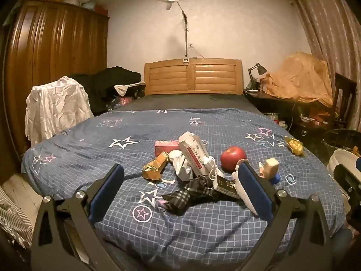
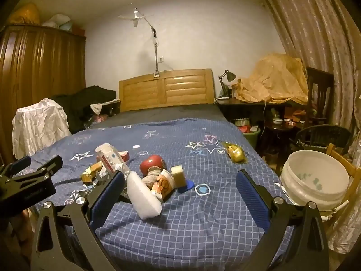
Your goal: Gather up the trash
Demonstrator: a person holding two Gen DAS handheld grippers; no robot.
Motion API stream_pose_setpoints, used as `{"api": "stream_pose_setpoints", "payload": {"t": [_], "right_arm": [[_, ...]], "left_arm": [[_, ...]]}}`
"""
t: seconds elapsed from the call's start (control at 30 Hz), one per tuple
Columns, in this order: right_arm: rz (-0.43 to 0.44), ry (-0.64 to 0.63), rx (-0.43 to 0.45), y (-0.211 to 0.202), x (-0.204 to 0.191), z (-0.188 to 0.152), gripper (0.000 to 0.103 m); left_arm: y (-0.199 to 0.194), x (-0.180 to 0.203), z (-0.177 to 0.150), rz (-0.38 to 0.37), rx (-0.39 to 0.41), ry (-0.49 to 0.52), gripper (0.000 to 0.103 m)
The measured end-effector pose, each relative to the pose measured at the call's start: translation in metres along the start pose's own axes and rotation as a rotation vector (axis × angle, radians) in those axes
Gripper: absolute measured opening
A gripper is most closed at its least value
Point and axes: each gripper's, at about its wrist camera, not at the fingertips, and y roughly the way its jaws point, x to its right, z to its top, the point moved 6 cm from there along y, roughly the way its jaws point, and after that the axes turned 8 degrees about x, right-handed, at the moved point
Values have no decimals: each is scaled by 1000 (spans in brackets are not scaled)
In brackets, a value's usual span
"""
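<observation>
While both jaws gape, trash litters the star-patterned quilt (image 1: pixel 180 230) below a wooden headboard (image 1: pixel 193 76).

This is a lived-in home bedroom. Straight ahead of the jaws stretches a bed under a blue checked quilt printed with stars (image 1: pixel 203 225), ending at a slatted light-wood headboard (image 1: pixel 193 76). To the left of the jaws stands a tall dark-brown wooden wardrobe (image 1: pixel 56 52) with bundles piled on top. To the right hang patterned floor-length curtains (image 2: pixel 315 33), beside a dark desk bearing a black desk lamp (image 2: pixel 227 78). A white ceiling fan (image 1: pixel 171 0) hangs overhead.
</observation>
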Motion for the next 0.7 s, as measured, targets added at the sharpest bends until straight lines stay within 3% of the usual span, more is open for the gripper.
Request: {"api": "stream_pose_setpoints", "payload": {"t": [0.7], "right_arm": [[7, -11, -37, 9, -5, -16, 98]], "left_arm": [[10, 2, -14, 16, -49, 12, 98]]}}
